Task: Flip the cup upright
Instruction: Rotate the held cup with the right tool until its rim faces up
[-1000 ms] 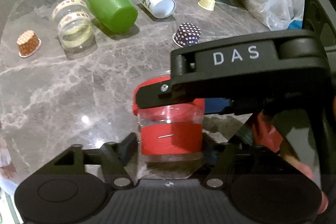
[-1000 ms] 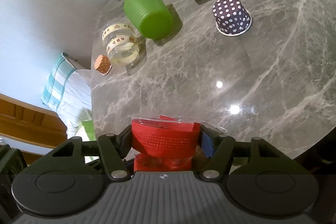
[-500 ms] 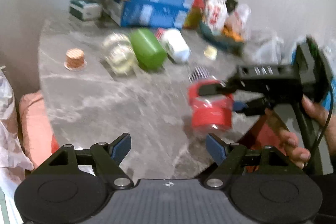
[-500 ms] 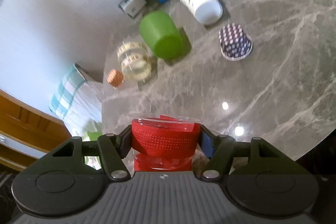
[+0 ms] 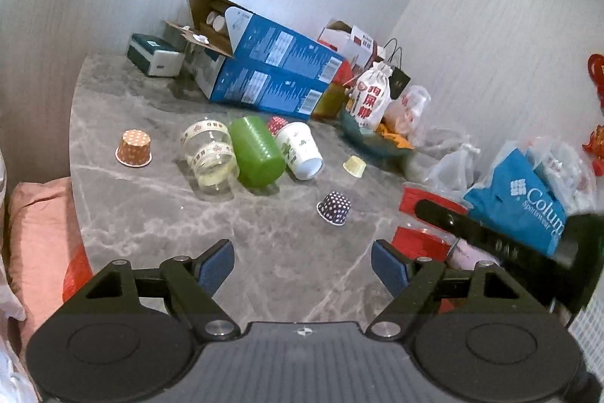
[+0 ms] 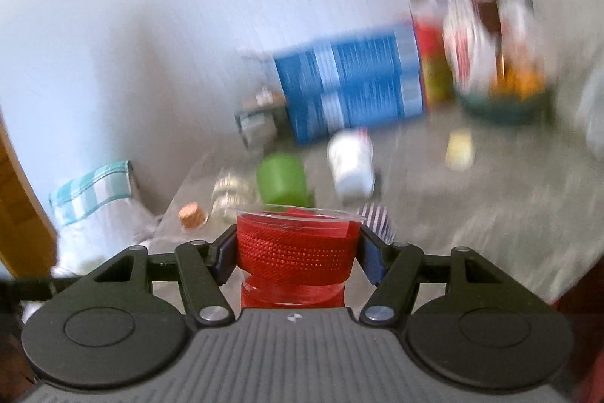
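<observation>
A clear plastic cup with red bands (image 6: 296,252) sits between the blue pads of my right gripper (image 6: 298,253), which is shut on it; its open rim faces up. In the left wrist view the same cup (image 5: 422,237) shows at the right, held above the table near its front right edge, partly behind the right gripper's black finger (image 5: 487,237). My left gripper (image 5: 302,265) is open and empty, pulled back over the table's front.
On the grey marble table (image 5: 151,199) lie a green cup (image 5: 256,152), a clear taped cup (image 5: 209,153) and a white paper cup (image 5: 300,150). Small paper cups (image 5: 134,148) (image 5: 335,208) stand upside down. Blue boxes (image 5: 271,78) and bags (image 5: 521,199) crowd the back and right.
My left gripper let go of the red cup, opened and drew back and up. My right gripper kept the cup and tilted level, bringing the rim up; its view is blurred by motion.
</observation>
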The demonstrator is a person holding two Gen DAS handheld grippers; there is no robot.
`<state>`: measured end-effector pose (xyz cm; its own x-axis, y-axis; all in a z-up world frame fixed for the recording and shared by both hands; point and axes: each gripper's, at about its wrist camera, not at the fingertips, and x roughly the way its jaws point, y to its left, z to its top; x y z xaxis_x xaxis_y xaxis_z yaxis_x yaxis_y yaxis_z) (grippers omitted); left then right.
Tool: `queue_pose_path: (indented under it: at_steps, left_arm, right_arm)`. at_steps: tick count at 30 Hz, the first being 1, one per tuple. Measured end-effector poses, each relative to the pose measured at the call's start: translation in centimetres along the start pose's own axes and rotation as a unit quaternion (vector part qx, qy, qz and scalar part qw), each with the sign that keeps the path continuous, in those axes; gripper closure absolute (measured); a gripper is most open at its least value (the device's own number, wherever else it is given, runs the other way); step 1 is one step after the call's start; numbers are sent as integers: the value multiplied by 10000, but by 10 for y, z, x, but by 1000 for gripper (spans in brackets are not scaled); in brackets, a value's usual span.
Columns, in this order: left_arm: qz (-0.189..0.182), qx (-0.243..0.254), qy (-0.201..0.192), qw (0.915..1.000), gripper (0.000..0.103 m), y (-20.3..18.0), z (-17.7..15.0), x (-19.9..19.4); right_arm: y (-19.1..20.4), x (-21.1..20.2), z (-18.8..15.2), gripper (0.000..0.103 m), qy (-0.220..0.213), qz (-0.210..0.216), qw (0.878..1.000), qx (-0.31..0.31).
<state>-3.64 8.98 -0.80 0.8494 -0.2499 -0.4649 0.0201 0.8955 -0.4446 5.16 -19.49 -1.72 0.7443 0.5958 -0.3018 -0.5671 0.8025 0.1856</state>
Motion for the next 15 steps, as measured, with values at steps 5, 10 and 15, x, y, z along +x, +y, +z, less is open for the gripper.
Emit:
queue_pose_path:
  at_steps: [5,10,15]
  left_arm:
    - [-153,2,-34,9999,20,-4,-3,3]
    - [-308,-18,-146,9994,20,-6,-8,7]
    - [-316,-16,-65,9995,19,-9,-11,17]
  right_arm:
    - [-1,0,-25,38,-881,-69,9947,-522]
    - [-6,7,-56,38,-1862,-114,9775,-985]
    - [-1,28,-81,38,-2413,-456,9562,-1595]
